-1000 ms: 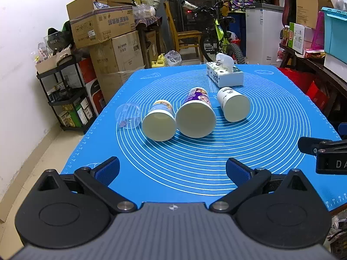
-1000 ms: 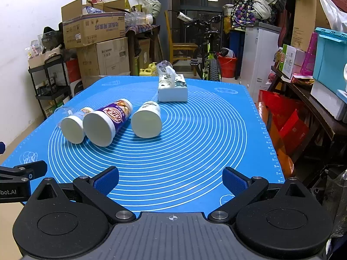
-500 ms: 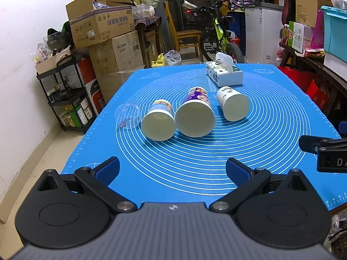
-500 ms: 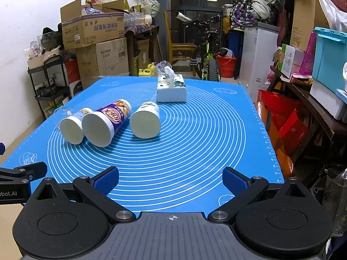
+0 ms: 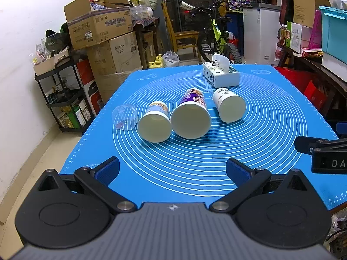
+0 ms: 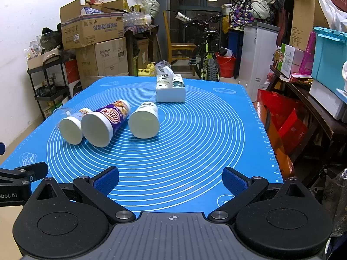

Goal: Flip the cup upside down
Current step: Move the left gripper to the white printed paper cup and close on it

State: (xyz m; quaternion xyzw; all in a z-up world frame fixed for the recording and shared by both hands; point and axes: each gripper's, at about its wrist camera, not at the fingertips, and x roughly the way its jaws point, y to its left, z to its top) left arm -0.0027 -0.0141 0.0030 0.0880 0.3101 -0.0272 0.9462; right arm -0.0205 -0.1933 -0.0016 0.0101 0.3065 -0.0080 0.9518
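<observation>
On the left stands a black shelf rack (image 5: 63, 99) with stacked cardboard boxes (image 5: 104, 41) beside it, then the bench under a blue ringed mat (image 5: 271, 130). Across the mat lie a clear cup (image 5: 124, 117), three paper cups (image 5: 190, 114) on their sides with mouths facing near, and a tissue box (image 5: 221, 75) farther back. A bicycle (image 5: 214, 36) stands beyond, storage bins (image 5: 334, 32) right; the left hand-held gripper (image 5: 172, 169) and right hand-held gripper (image 6: 171, 178) hover spread wide at the near edge, holding nothing.

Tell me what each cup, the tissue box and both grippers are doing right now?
clear plastic cup: lying on its side
small paper cup: lying on its side
purple cup: lying on its side
white cup: lying on its side
tissue box: upright, tissue sticking out
left gripper: open, empty
right gripper: open, empty
</observation>
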